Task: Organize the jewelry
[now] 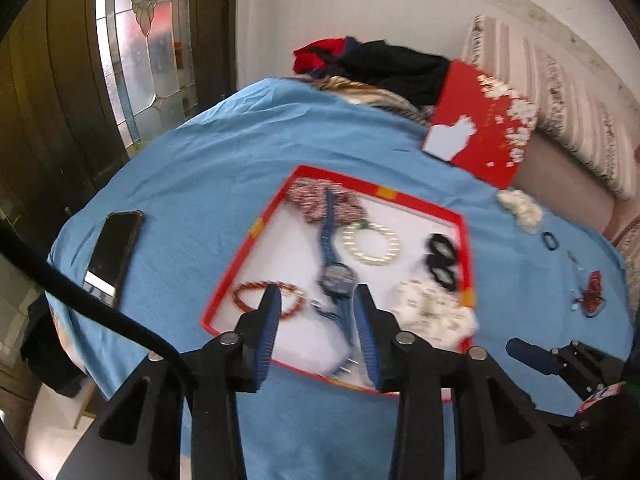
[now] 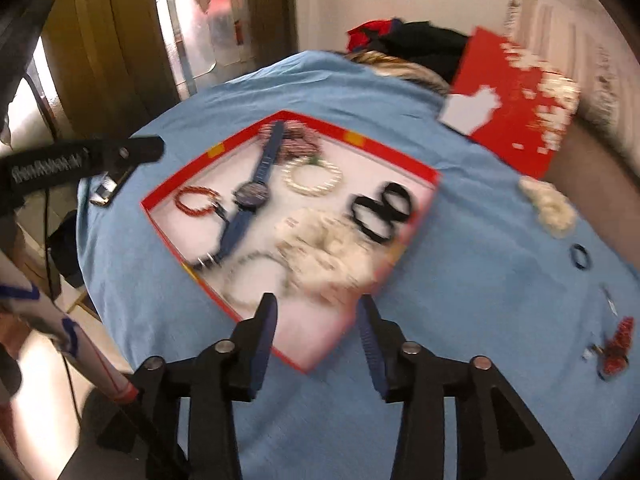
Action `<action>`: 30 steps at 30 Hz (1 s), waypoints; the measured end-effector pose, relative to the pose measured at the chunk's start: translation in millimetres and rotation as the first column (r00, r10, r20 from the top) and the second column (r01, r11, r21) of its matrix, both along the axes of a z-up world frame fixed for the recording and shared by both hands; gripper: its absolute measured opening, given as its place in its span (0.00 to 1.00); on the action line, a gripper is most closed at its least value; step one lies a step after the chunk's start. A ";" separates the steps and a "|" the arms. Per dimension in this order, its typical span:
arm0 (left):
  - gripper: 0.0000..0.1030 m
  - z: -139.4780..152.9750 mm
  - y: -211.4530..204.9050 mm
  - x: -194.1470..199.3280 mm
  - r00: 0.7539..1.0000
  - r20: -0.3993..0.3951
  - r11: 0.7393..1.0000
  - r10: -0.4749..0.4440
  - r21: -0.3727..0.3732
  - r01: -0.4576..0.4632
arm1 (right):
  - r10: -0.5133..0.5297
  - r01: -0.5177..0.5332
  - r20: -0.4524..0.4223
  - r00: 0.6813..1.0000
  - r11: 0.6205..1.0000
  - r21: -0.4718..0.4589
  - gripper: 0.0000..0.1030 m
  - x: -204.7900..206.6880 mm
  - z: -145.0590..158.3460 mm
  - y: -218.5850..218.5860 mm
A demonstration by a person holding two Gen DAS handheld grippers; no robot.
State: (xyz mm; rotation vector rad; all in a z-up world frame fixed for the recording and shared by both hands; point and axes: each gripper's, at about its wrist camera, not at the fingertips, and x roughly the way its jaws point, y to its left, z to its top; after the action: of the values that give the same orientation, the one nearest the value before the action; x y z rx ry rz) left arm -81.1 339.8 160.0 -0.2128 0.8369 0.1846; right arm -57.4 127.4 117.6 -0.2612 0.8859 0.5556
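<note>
Tongs, left [image 1: 316, 300] and right [image 2: 316, 308]: both spread wide, both empty, poised over the near edge of the red box [image 1: 376, 191]. Box on blue-covered worktop [image 1: 224, 152] holds watch [image 1: 338, 278], pearl bracelet [image 1: 371, 245], red bracelet [image 1: 250, 294], black bands [image 1: 440, 260]. Step judged: gathering strays; cream piece [image 2: 550, 206], blue ring [image 2: 580, 257] and red beaded piece [image 2: 618, 346] lie well right of the box, so the next move calls for a rightward reach.

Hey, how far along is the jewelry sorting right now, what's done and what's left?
Mostly done: the red box already holds the blue watch, pearl bracelet, red bracelet and black bands. Nothing is in hand; the left gripper and right gripper are open. Left on the cloth: white scrunchie, blue ring, red beaded piece.
</note>
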 end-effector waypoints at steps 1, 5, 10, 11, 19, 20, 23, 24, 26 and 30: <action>0.41 2.6 -7.0 -3.6 1.000 0.006 1.000 -0.004 -0.009 0.004 | -0.016 0.016 0.008 1.000 1.000 0.001 0.44 -5.4 0.3 -12.6; 0.42 8.3 -50.0 -16.7 0.999 0.006 0.999 -0.042 -0.021 0.042 | -0.114 0.114 0.035 0.993 0.993 -0.006 0.44 -25.6 -3.5 -67.9; 0.42 4.4 -116.3 -30.4 0.993 -0.007 0.992 -0.119 -0.048 0.118 | -0.246 0.247 0.040 0.968 0.969 -0.008 0.44 -48.9 -13.3 -134.5; 0.43 3.3 -127.4 -33.1 0.992 -0.007 0.990 -0.130 -0.049 0.129 | -0.278 0.278 0.036 0.960 0.960 -0.005 0.44 -54.3 -16.2 -150.0; 0.44 -23.0 -210.4 -57.8 0.979 -0.050 0.979 -0.195 -0.073 0.191 | -0.466 0.466 -0.016 0.885 0.884 0.029 0.44 -75.4 -34.2 -230.8; 0.44 -27.2 -218.2 -60.0 0.976 -0.061 0.977 -0.208 -0.067 0.204 | -0.479 0.480 -0.023 0.877 0.877 0.034 0.44 -76.9 -35.6 -236.7; 0.44 -39.2 -245.6 -68.0 0.962 -0.093 0.967 -0.255 -0.025 0.254 | -0.506 0.507 -0.026 0.862 0.861 0.041 0.44 -83.7 -37.3 -250.8; 0.44 -40.6 -249.9 -70.6 0.960 -0.097 0.964 -0.264 -0.016 0.264 | -0.510 0.511 -0.025 0.860 0.859 0.041 0.44 -85.2 -37.6 -253.1; 0.44 -43.4 -260.1 -74.8 0.953 -0.105 0.958 -0.284 -0.004 0.285 | -0.523 0.523 -0.020 0.852 0.851 0.038 0.44 -88.0 -37.8 -258.2; 0.46 -42.8 -270.8 -79.5 0.946 -0.107 0.951 -0.305 0.017 0.309 | -0.545 0.546 -0.034 0.838 0.837 0.042 0.46 -89.9 -42.2 -268.4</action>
State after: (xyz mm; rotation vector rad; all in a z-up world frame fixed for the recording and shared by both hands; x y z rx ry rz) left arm -160.6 69.0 117.2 -0.0392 0.9573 -0.0842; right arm -147.2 -140.9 75.4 0.0514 0.9161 0.0440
